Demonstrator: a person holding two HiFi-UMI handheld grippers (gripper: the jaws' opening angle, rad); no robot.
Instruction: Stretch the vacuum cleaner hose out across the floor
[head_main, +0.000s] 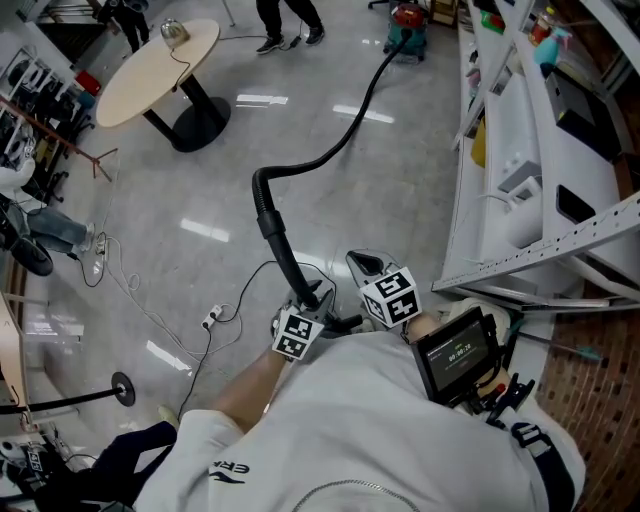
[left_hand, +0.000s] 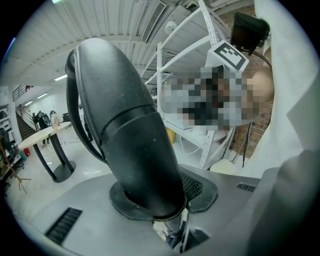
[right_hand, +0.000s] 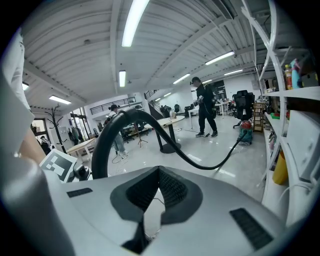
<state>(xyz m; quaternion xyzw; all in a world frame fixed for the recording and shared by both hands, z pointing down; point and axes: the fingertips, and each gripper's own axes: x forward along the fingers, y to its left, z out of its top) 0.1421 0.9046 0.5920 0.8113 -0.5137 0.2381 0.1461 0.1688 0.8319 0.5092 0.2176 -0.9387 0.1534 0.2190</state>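
**Hose position.** In the head view the hose (head_main: 340, 140) leaves the vacuum cleaner (head_main: 407, 22) at top centre. It runs down and to the left over the floor (head_main: 400, 190) to a sharp bend mid-frame. From there its rigid end tube (head_main: 285, 250) drops to lower centre. The run has an S-curve and is not yet straight.

**Left hand-held gripper** (head_main: 312, 298). Clamped on the end tube (left_hand: 135, 150). In its own view the black tube fills the gap between the jaws, with both pads against it.

**Right hand-held gripper** (head_main: 366, 264). Jaws pressed together with nothing between them, sitting just beside the tube and apart from it. Its view shows the hose (right_hand: 150, 125) arching up off the floor towards the vacuum cleaner (right_hand: 245, 131).

**Risks (judgement).**
- One clamp holds a smooth round tube. A hard pull could let the tube rotate or slide out through the pads.
- The vacuum cleaner looks light. Tension may drag it along rather than take the curve out of the hose.
- The shelving rack (head_main: 520, 170) stands close on the right of the frame. A sideways swing could snag the hose on its frame.
- Loose cables (head_main: 215, 320) lie on the floor at lower left near the operator's feet, a trip or tangle hazard when stepping back.
- A person (right_hand: 205, 107) stands near the vacuum cleaner, and a whipping hose could reach their feet.
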